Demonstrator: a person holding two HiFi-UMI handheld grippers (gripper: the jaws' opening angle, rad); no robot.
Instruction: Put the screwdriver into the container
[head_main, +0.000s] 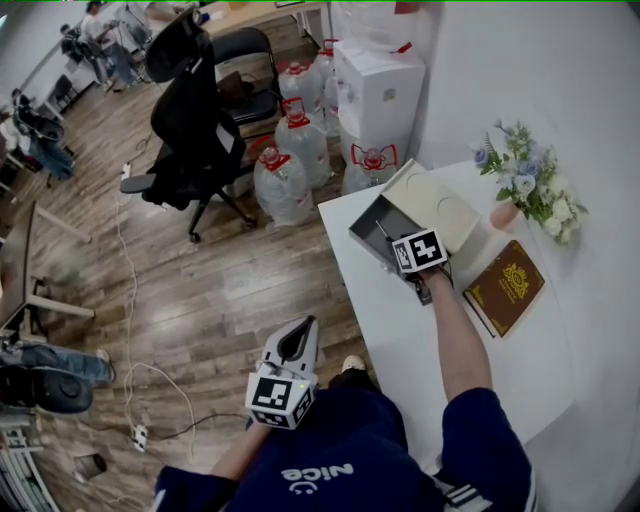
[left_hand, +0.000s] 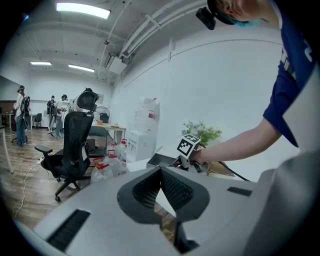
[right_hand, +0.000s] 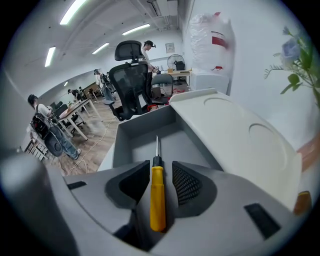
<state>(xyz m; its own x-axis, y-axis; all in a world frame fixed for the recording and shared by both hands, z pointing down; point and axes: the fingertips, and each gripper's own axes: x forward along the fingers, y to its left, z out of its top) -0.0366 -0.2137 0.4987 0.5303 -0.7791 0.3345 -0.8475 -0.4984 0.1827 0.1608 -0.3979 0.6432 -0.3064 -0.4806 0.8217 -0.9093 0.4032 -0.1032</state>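
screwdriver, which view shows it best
Right gripper view: the screwdriver sits central, yellow handle between the parted jaws, tip over the container. Head view shows at most a thin shaft; the left gripper view shows nothing of it.

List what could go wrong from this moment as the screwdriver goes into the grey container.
1. The screwdriver lies loose between the apart jaws of the right hand-held gripper, tip pointing into the container; it may slide out uncontrolled and bounce.
2. The container sits at the table edge, so a knock could shove it off.
3. The open lid stands close beside the gripper and could be bumped.
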